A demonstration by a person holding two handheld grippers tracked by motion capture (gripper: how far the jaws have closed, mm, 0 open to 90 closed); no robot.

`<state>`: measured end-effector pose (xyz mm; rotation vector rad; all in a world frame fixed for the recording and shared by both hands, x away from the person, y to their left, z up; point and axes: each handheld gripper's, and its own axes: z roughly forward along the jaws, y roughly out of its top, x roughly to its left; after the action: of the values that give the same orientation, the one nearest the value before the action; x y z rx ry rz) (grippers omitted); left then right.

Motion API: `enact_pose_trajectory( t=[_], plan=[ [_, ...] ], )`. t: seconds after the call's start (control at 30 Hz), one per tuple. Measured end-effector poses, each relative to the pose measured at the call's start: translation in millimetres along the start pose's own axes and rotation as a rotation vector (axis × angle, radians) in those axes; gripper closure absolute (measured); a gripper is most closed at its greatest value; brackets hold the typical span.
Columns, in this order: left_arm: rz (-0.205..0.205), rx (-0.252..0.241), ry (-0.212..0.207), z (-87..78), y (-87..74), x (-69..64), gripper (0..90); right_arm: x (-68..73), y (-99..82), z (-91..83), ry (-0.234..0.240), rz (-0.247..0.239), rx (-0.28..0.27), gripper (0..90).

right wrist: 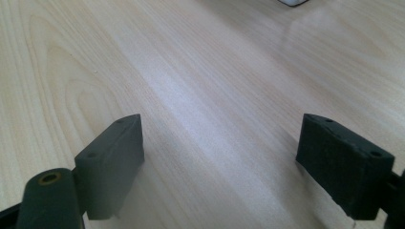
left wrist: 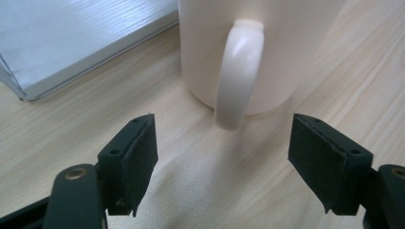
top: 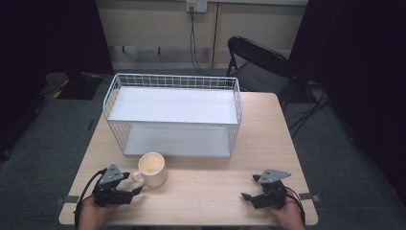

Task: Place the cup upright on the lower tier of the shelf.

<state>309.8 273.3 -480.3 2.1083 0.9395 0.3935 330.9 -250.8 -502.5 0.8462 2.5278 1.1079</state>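
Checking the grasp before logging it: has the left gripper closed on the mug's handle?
No: in the left gripper view the handle stands ahead of the left gripper, whose pads are apart and touch nothing.

Wooden table [top: 215,189] bearing mug [top: 153,169], wire shelf [top: 173,115]

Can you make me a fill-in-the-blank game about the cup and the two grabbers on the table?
1. The cup stands in front of a white wire ____.
2. The cup's handle points toward the ____ gripper.
3. Both the left and right gripper have their jaws ____.
4. The table top is made of ____.

Missing words: rack; left; open; wood
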Motion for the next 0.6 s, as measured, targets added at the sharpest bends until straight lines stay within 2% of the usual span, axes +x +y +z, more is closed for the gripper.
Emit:
enact_pose_trajectory(
  t=[0.17, 0.37, 0.6],
  plan=[
    [-0.003, -0.014, -0.001, -1.1, 2.4, 1.1, 25.5, 0.0, 0.0, 0.0, 0.000, 0.000, 0.000, 15.4],
    [0.005, -0.007, 0.007, -1.9, 3.8, 2.8, 27.3, 0.0, 0.0, 0.0, 0.000, 0.000, 0.000, 15.4],
    [-0.008, -0.024, 0.012, -3.8, 5.9, 4.6, 27.8, 0.0, 0.0, 0.0, 0.000, 0.000, 0.000, 15.5]
  ],
)
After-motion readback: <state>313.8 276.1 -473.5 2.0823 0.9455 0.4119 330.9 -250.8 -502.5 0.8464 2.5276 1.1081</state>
